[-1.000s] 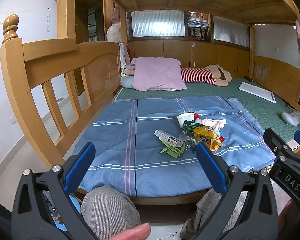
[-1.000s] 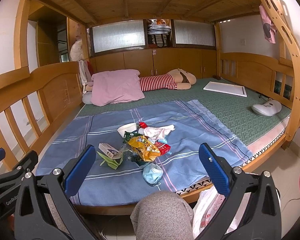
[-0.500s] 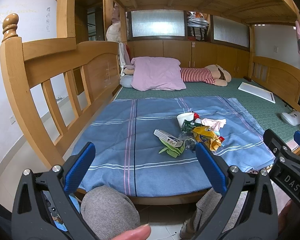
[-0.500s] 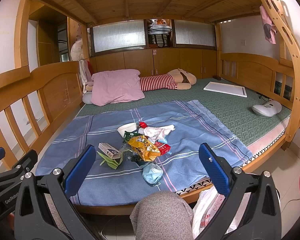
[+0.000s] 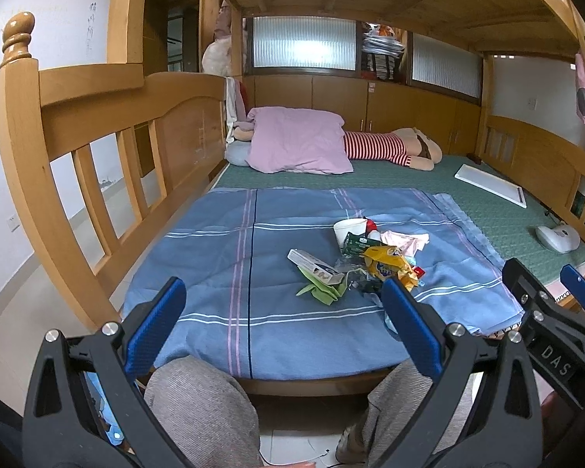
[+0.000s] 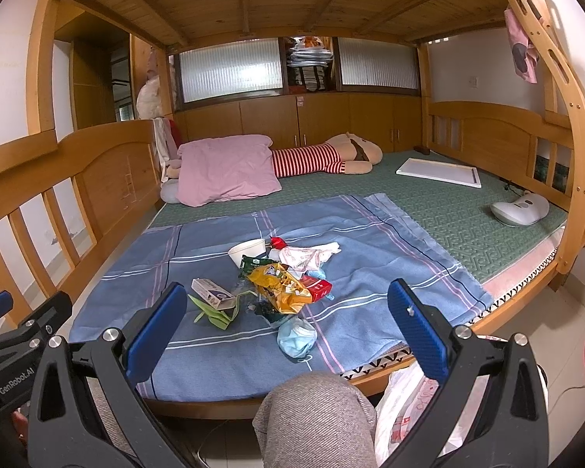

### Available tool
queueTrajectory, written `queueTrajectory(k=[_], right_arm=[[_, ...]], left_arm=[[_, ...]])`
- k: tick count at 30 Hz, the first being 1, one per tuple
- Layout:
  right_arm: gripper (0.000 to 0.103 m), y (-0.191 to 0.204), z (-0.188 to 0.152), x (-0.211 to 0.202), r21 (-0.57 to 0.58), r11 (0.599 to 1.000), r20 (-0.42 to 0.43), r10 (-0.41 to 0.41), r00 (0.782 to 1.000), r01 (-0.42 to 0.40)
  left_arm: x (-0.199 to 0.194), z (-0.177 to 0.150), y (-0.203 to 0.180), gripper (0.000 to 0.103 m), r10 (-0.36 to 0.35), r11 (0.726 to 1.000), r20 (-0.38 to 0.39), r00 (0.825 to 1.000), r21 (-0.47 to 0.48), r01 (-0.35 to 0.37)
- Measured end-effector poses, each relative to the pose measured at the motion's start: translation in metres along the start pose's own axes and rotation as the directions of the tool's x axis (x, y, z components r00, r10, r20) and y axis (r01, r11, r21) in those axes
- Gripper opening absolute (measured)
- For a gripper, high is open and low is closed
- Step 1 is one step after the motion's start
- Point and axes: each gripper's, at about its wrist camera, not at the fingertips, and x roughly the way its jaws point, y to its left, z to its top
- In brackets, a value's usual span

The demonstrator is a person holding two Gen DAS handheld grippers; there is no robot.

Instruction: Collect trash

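White paper cup [image 6: 249,251] lies tipped among wrappers [image 6: 279,288] on the blue sheet [image 6: 370,257] — both grippers, left [image 5: 282,329] and right [image 6: 288,331], gape empty.

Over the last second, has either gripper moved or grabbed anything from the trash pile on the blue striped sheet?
Nothing visibly changed. Both the left gripper and the right gripper stay open and empty, held back from the bed. The yellow snack bag, white paper cup, crumpled blue face mask and small white carton lie where they were on the blue striped sheet.
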Motion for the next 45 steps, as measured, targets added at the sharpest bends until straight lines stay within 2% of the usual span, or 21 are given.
queueTrajectory(k=[21, 23, 27, 30, 32, 38, 40, 45], right_arm=[[0.1, -0.009, -0.004, 0.008, 0.02, 1.0, -0.022, 0.013, 1.0, -0.012], [0.1, -0.016, -0.009, 0.022, 0.018, 1.0, -0.042, 0.025, 0.999, -0.024], [0.1, -0.03, -0.019, 0.054, -0.01, 1.0, -0.118, -0.004, 0.993, 0.003], [0.1, -0.039, -0.03, 0.076, 0.0, 0.999, -0.174, 0.038, 0.984, -0.039], [0.1, -0.039, -0.041, 0.094, 0.002, 0.998, -0.224, 0.068, 0.972, -0.069], [0.1, -0.025, -0.062, 0.156, -0.037, 0.995, -0.362, 0.074, 0.929, -0.093], [0.1, -0.023, -0.058, 0.179, -0.056, 0.994, -0.373, 0.067, 0.925, -0.095], [0.1, -0.009, -0.031, 0.23, -0.084, 0.989, -0.35, 0.085, 0.933, -0.122]], left_arm=[[0.004, -0.001, 0.002, 0.1, 0.001, 1.0, -0.024, 1.0, -0.024, -0.002], [0.009, -0.002, 0.003, 0.1, 0.009, 0.999, -0.037, 0.999, -0.033, -0.011], [0.018, -0.005, 0.011, 0.1, 0.035, 0.998, -0.043, 0.998, -0.046, -0.037], [0.028, -0.009, 0.021, 0.1, 0.04, 0.997, -0.05, 0.998, -0.066, -0.043], [0.038, -0.011, 0.027, 0.1, 0.035, 0.996, -0.064, 0.997, -0.082, -0.041], [0.076, -0.017, 0.038, 0.1, 0.023, 0.996, -0.108, 0.994, -0.08, -0.032], [0.09, -0.016, 0.042, 0.1, 0.019, 0.997, -0.121, 0.992, -0.076, -0.028], [0.118, -0.014, 0.049, 0.1, 0.023, 0.996, -0.153, 0.988, -0.083, -0.036]])
